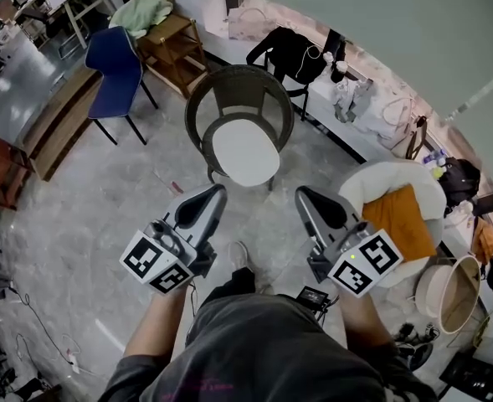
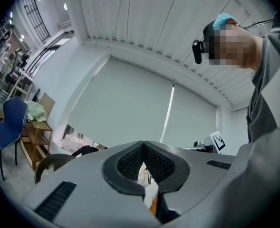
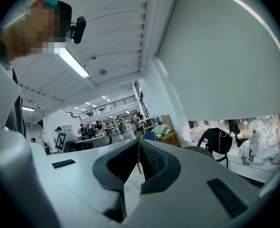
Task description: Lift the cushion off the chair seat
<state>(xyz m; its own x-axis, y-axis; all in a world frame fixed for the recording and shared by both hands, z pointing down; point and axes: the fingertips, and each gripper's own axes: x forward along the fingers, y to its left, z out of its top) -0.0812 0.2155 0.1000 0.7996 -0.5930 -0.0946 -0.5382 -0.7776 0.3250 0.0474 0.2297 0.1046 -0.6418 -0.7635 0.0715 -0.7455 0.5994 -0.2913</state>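
White oval cushion (image 1: 244, 151) lies flat on dark round wicker chair (image 1: 238, 86) seat ahead, long axis running front to back. My left gripper (image 1: 216, 193) and right gripper (image 1: 304, 195): jaws closed, empty, short of it.

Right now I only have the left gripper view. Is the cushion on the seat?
Observer: Yes. The head view shows the white cushion lying flat on the seat of the round wicker chair, with nothing touching it.
Operator: Right gripper?
Observer: The right gripper is shut and empty. It is short of the chair, alongside the left gripper.
Operator: Anything else nearby?
Observer: A cream armchair holding an orange cushion stands to the wicker chair's right.
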